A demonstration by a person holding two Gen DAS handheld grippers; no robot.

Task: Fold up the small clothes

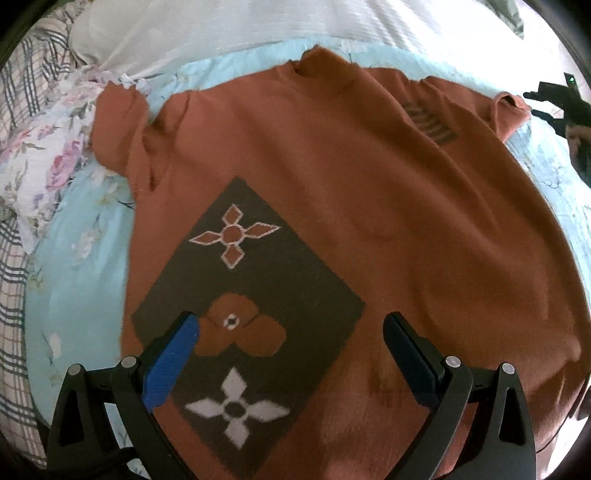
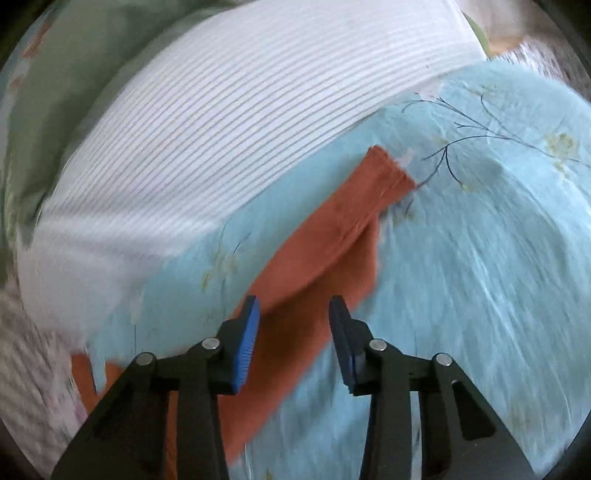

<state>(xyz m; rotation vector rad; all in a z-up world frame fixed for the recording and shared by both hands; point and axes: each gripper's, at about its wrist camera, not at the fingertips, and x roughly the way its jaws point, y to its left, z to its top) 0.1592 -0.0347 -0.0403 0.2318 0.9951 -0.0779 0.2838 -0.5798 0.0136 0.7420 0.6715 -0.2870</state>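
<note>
A rust-orange sweater [image 1: 332, 192] lies spread flat on a light blue bedspread [image 1: 74, 295]. It has a dark brown diamond patch [image 1: 258, 295] with flower shapes. Its collar points away from me and one sleeve lies out to each side. My left gripper [image 1: 291, 332] is open and empty, hovering over the patch near the hem. My right gripper [image 2: 293, 314] is open and empty, just above the sweater's right sleeve [image 2: 325, 236], whose cuff [image 2: 391, 170] points away. The right gripper also shows in the left wrist view [image 1: 554, 99] beside that sleeve.
A white ribbed pillow [image 2: 221, 129] lies beyond the sweater, and it also shows in the left wrist view [image 1: 258, 29]. A floral cloth [image 1: 55, 155] and a plaid sheet [image 1: 14, 295] lie at the left. A green cloth [image 2: 74, 74] lies behind the pillow.
</note>
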